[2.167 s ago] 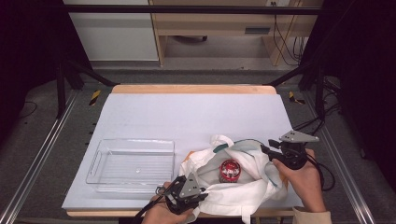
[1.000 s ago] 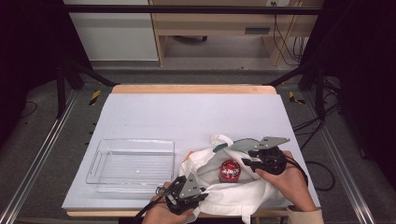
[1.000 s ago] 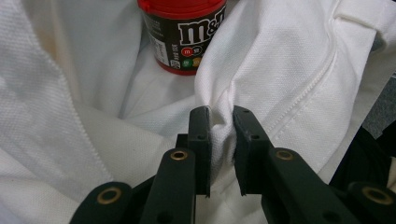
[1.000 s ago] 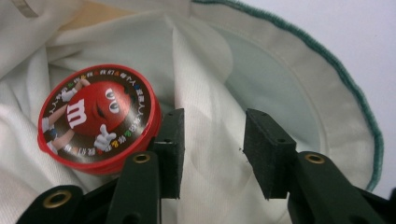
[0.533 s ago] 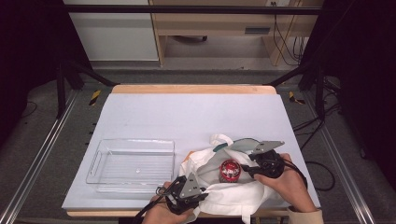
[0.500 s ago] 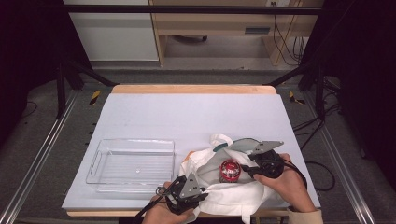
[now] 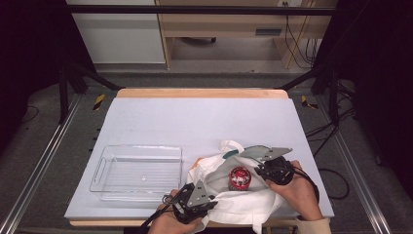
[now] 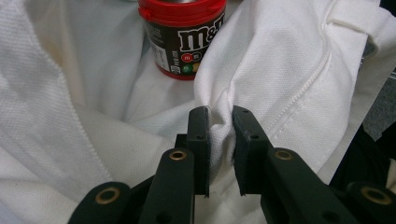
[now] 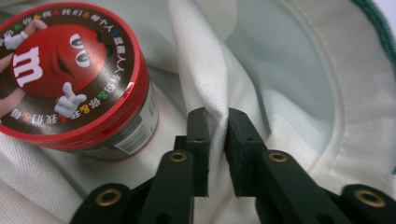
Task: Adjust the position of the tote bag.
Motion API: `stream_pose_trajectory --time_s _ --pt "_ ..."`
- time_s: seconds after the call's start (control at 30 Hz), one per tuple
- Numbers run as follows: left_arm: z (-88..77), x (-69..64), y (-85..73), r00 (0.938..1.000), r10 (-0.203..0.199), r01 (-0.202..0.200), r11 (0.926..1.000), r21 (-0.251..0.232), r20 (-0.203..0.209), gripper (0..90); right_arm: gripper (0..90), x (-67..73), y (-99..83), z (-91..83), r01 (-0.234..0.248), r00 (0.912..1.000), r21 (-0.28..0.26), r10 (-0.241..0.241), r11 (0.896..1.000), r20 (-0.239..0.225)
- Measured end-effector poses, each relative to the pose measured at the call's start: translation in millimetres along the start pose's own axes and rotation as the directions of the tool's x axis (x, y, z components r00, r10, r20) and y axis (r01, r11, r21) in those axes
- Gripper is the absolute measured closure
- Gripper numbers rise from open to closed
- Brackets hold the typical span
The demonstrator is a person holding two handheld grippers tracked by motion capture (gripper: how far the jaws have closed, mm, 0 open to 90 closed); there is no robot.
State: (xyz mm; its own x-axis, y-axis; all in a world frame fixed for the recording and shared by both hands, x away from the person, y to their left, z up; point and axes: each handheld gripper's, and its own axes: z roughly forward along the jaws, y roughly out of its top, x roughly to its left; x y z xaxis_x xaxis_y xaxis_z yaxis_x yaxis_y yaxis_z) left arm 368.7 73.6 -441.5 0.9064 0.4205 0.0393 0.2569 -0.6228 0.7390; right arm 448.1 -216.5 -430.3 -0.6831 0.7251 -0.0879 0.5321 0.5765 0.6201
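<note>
A white cloth bag (image 7: 243, 200) lies at the table's near edge with a red-lidded M&M's jar (image 7: 239, 177) standing inside its mouth. My left gripper (image 7: 204, 192) is shut on the bag's near-left rim, a fold of white cloth (image 8: 219, 133) pinched between its jaws, the jar (image 8: 184, 35) just beyond. My right gripper (image 7: 260, 170) sits at the bag's right rim; its jaws have just been closing and now pinch a ridge of the fabric (image 9: 215, 126), right beside the jar (image 9: 70, 74).
A clear plastic tray (image 7: 137, 170) rests on the white table cover (image 7: 204, 122) to the left of the bag. The bag's handle loop (image 7: 231, 146) lies toward the far side. Cables trail off the table's right edge.
My right gripper moved left from the table's right side onto the bag's right rim and closed on the cloth. The left gripper kept its hold and place.
</note>
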Motion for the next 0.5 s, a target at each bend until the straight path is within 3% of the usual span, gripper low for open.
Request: stream_pose_trajectory --time_s 0.23,0.5 --pt "1.7 -0.4 -0.9 0.9999 0.013 -0.013 0.9998 0.016 0.009 78.9 87.0 -10.2 -0.7 -1.9 -0.049 0.9988 -0.047 0.049 0.998 -0.001" --pt "2.4 -2.0 -1.3 0.9997 0.025 -0.025 0.9991 0.033 0.007 80.3 88.0 -24.6 -4.5 -8.1 -0.136 0.9906 -0.128 0.137 0.982 0.001"
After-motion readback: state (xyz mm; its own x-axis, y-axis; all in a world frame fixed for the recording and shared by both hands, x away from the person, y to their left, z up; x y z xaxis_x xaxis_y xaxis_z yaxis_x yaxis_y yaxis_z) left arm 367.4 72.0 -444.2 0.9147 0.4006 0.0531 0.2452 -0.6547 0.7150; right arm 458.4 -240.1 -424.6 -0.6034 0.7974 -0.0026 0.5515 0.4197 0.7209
